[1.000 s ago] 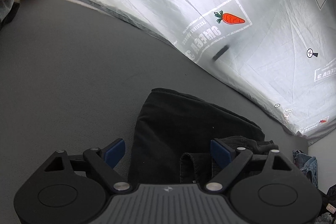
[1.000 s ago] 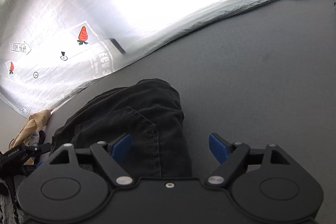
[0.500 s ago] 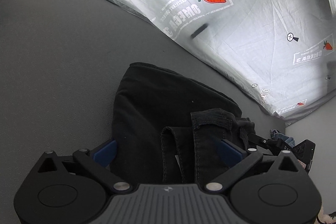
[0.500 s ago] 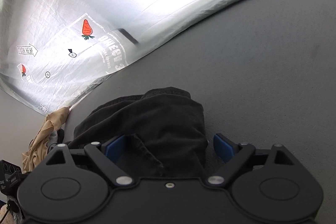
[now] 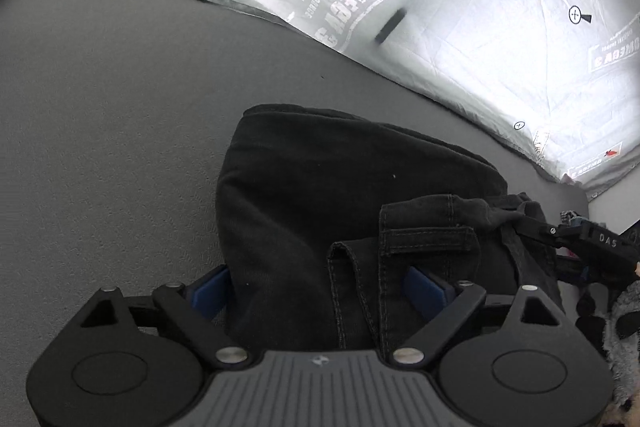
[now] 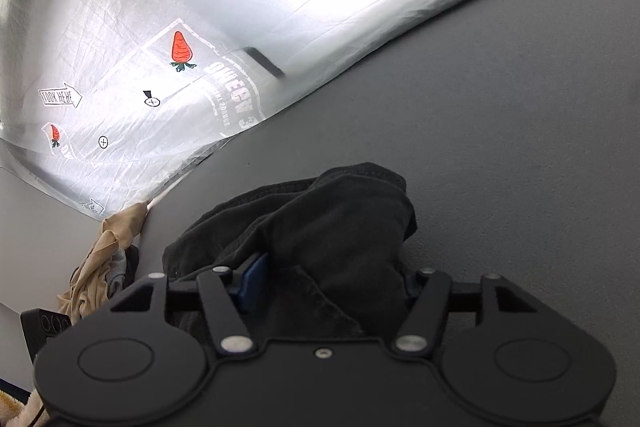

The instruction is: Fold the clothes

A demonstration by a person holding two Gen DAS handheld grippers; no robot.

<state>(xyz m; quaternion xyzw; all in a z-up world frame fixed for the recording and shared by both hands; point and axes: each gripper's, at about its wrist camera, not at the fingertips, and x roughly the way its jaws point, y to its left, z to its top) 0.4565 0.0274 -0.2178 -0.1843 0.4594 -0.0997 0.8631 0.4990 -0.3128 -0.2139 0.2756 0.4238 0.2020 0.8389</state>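
A folded pair of black jeans (image 5: 340,195) lies on the grey table (image 5: 100,107). My left gripper (image 5: 316,287) stands around its near end, with the waistband and belt loop between the blue pads; the jaws look wide and the cloth fills the gap. In the right wrist view the same jeans (image 6: 344,227) bulge between the pads of my right gripper (image 6: 332,287), which has narrowed onto the cloth. The other gripper shows at the right edge of the left wrist view (image 5: 580,239).
A white printed sheet with carrots (image 5: 440,7) hangs behind the table's far edge. A beige garment (image 6: 104,259) and other clothes lie at the table's left end in the right wrist view. Bare grey table (image 6: 520,107) stretches to the right.
Both grippers have moved forward over the jeans, so the cloth now sits between the pads. The right jaws have closed in on the cloth.
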